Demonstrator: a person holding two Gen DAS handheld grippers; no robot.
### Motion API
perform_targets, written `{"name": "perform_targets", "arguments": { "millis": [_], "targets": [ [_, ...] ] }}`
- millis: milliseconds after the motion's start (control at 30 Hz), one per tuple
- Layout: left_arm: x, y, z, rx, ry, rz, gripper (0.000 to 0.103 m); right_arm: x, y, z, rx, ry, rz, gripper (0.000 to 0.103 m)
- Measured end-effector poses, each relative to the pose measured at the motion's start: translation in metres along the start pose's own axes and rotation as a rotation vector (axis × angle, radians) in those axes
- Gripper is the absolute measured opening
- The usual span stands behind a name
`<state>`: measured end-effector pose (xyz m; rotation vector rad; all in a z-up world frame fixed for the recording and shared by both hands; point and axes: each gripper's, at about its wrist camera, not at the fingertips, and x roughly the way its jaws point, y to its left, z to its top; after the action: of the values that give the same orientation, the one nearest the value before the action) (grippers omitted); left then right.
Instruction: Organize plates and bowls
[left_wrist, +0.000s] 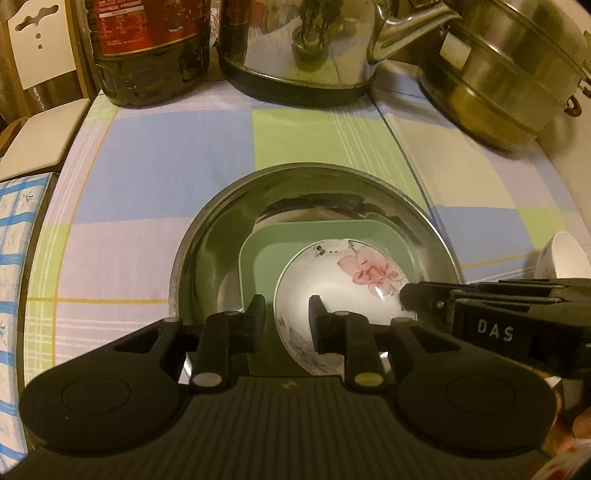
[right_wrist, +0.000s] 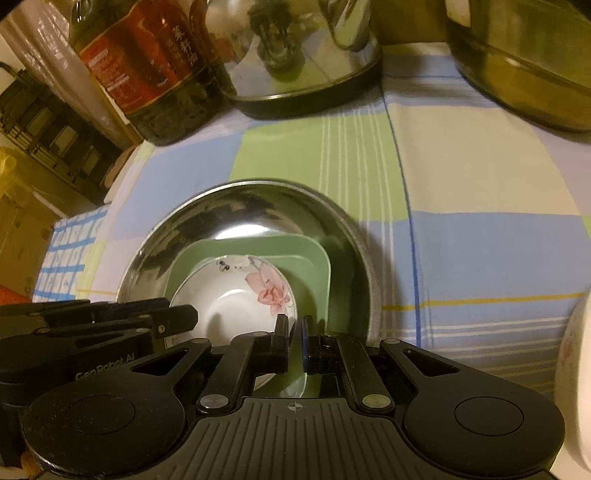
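A white bowl with a pink flower (left_wrist: 332, 288) (right_wrist: 229, 295) sits in a green square plate (left_wrist: 266, 251) (right_wrist: 310, 266), which lies inside a wide steel bowl (left_wrist: 207, 221) (right_wrist: 155, 229) on the checked tablecloth. My left gripper (left_wrist: 288, 321) is open, and the floral bowl's left rim stands between its fingers without being pressed. My right gripper (right_wrist: 294, 332) is shut on the bowl's right rim. From the left wrist view it reaches in from the right. In the right wrist view, the left gripper (right_wrist: 192, 317) shows at the bowl's left edge.
Along the back stand a dark oil bottle (left_wrist: 147, 48), a steel kettle (left_wrist: 295, 48) and a steel pot (left_wrist: 509, 74). A blue-checked box (left_wrist: 18, 277) lies at the left edge. Another white bowl (left_wrist: 561, 254) (right_wrist: 576, 369) sits to the right.
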<state>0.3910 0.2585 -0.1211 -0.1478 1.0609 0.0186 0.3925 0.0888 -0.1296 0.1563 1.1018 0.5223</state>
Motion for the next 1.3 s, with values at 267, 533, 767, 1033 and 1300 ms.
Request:
{"name": "perform_targets", "arguments": {
  "millis": [267, 533, 767, 1033, 1300],
  "targets": [
    [-0.021, 0.002, -0.009, -0.045, -0.023, -0.014, 0.029, -0.024, 0.000, -0.004, 0.003, -0.054, 0.036, 0.047],
    [-0.047, -0.001, -0.017, -0.057, -0.058, -0.008, 0.031, -0.041, -0.001, -0.013, 0.017, -0.074, 0.059, 0.049],
    [-0.067, -0.009, -0.025, -0.051, -0.087, 0.009, 0.034, -0.056, 0.001, -0.019, 0.014, -0.089, 0.070, 0.055],
    [-0.087, -0.015, -0.038, -0.059, -0.105, 0.035, 0.035, -0.077, 0.005, -0.029, 0.002, -0.113, 0.086, 0.060],
    [-0.111, -0.024, -0.056, -0.092, -0.125, 0.036, 0.036, -0.103, 0.004, -0.043, 0.002, -0.129, 0.122, 0.062]
  ]
}}
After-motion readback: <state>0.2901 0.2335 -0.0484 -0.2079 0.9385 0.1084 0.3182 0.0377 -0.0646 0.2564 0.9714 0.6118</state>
